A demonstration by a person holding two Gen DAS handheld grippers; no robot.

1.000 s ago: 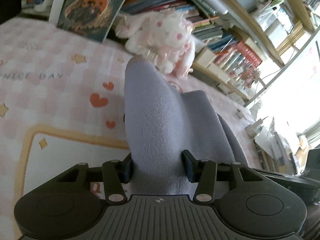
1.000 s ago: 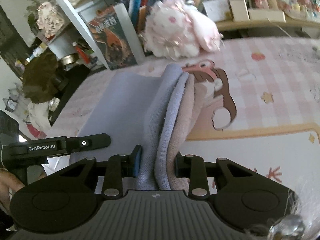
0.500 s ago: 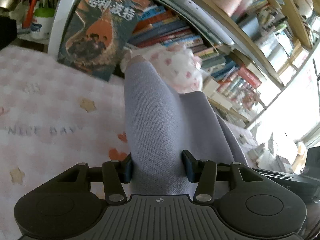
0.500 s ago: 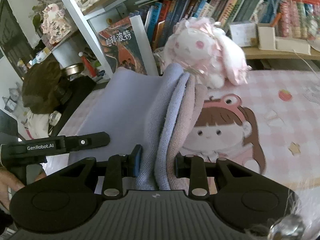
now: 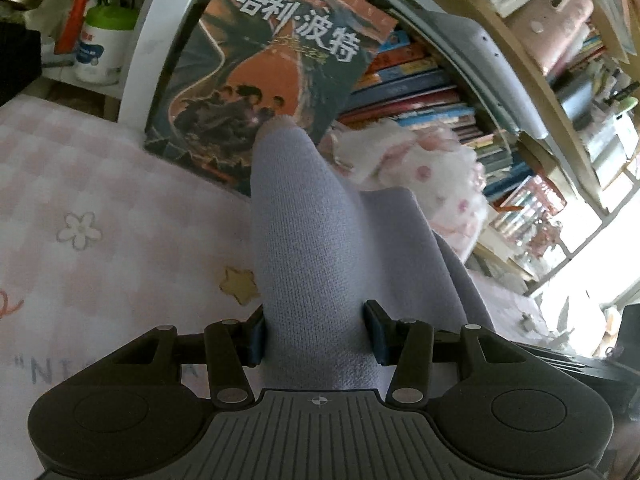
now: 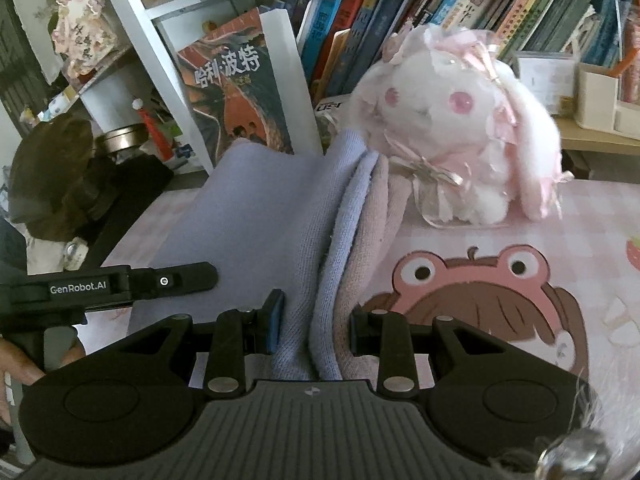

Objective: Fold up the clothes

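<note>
Between my left tongs [image 5: 316, 338] sits a thick bunch of the lavender knit garment [image 5: 308, 240], both blue pads pressed against it, so clamped on the cloth. Fabric rises forward from the jaws in a rounded fold and spreads off to the right in a flat panel. Under it, pink checked bed sheet [image 5: 100, 200] with a flower, a star and partial grey lettering. Behind the fold, a big book [image 5: 280, 64] with an orange and dark cover leans on the bookshelf [image 5: 420, 80]; a white-pink plush rabbit [image 5: 432, 168] lies right of it.

My right tongs [image 6: 314, 326] are likewise clamped on the same garment [image 6: 256, 216], here several stacked layers: lavender edges on the left, a pinkish layer on the right. Cloth stretches from these jaws leftward to the left tongs [image 6: 120, 284], whose black body reads "GenRobot.AI". Part of a hand [image 6: 16, 376] shows at the lower left edge. Garment looks held up, stretched between both tongs over the sheet [image 6: 560, 280], which has a cartoon girl in a frog hat printed on it. Plush rabbit [image 6: 452, 120] sits just behind the cloth's far end, touching or nearly, cannot tell. Book [image 6: 236, 96] and the shelf's book rows [image 6: 400, 20] behind.
</note>
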